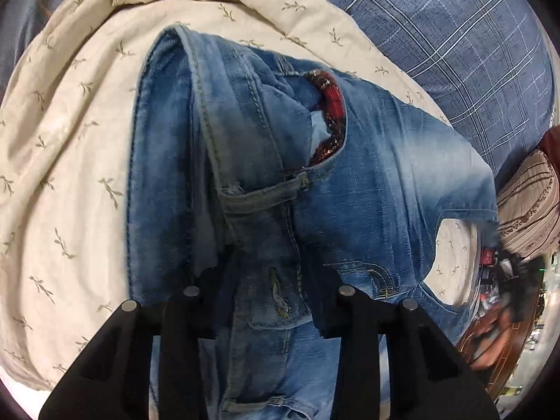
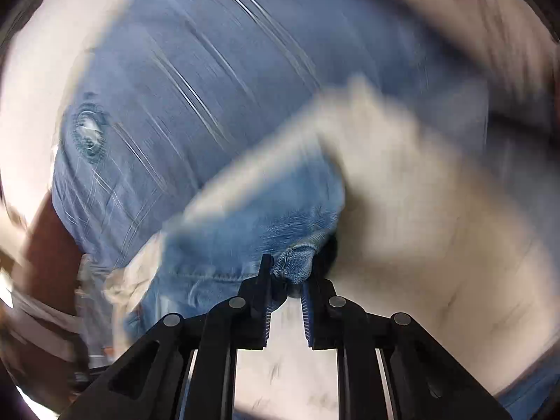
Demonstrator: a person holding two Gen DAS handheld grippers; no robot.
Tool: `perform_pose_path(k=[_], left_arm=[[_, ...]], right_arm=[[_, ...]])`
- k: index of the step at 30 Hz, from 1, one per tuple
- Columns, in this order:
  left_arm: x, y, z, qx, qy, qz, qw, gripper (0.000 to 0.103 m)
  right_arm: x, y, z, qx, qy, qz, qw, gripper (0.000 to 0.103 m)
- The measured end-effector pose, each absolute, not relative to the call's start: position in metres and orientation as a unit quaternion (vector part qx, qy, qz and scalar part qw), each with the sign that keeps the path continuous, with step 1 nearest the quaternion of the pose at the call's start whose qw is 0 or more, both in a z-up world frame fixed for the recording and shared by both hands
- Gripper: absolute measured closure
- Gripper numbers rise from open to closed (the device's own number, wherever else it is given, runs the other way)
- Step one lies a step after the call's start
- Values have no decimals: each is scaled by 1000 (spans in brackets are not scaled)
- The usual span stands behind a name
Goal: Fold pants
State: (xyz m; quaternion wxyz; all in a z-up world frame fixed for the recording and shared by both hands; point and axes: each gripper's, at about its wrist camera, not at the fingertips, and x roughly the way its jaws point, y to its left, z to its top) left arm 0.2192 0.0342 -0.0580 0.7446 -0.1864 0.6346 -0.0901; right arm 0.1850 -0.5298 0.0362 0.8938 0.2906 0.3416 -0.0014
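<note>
The blue jeans [image 1: 367,182] hang lifted over a cream sheet, waistband end near me, with a red patterned lining at a pocket [image 1: 330,112]. My left gripper [image 1: 269,280] is closed on the waistband; denim drapes over and hides the fingertips. In the blurred right wrist view, my right gripper [image 2: 288,273] is shut on a bunched edge of the jeans [image 2: 245,217], pinched between the ribbed pads [image 2: 308,301].
A cream sheet with a leaf print [image 1: 70,175] covers the bed. A blue plaid pillow or cover [image 1: 455,52] lies at the upper right and also shows in the right wrist view [image 2: 210,87]. A striped cloth [image 1: 528,203] is at the right edge.
</note>
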Motion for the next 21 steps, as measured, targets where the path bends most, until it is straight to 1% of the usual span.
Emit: perform_pose_path(k=[1, 2, 5, 6, 7, 8, 9, 10, 12, 13, 14, 15, 16, 17, 18, 21], left_arm=[[221, 34, -60, -186, 634, -88, 745, 68], [222, 34, -63, -183, 636, -84, 745, 68], [227, 33, -72, -183, 636, -72, 746, 68], [227, 32, -72, -181, 635, -70, 748, 68], [226, 31, -70, -176, 635, -71, 748, 68], [224, 31, -69, -171, 637, -72, 748, 68], [222, 32, -67, -167, 640, -76, 747, 68], [218, 35, -62, -162, 642, -82, 745, 68], [214, 47, -51, -166, 633, -96, 750, 68], [214, 54, -41, -172, 622, -97, 758, 68], [213, 59, -36, -178, 613, -97, 764, 67], [220, 62, -30, -188, 601, -96, 771, 59], [226, 65, -26, -199, 594, -93, 774, 44], [235, 67, -25, -210, 589, -92, 775, 38], [241, 66, -28, -215, 589, -91, 773, 33], [268, 57, -51, -238, 609, -83, 752, 34]], right_arm=[[187, -538, 46, 277, 330, -26, 902, 89], [193, -544, 47, 262, 337, -44, 903, 89], [221, -551, 6, 186, 437, -111, 873, 86], [227, -552, -21, 169, 485, -130, 848, 81], [228, -554, -32, 173, 501, -134, 838, 77], [221, -556, -32, 182, 483, -130, 847, 77], [213, -558, -26, 196, 466, -125, 854, 70], [207, -564, -21, 212, 458, -123, 854, 66], [197, -579, -6, 246, 434, -110, 860, 65], [197, -586, 6, 257, 421, -109, 863, 62], [197, -592, 15, 269, 406, -108, 867, 57], [201, -596, 21, 281, 398, -99, 868, 39], [211, -599, 26, 288, 396, -93, 867, 33], [217, -600, 27, 294, 393, -87, 867, 30], [231, -599, 27, 302, 393, -75, 865, 30], [264, -596, 13, 306, 405, -71, 858, 29]])
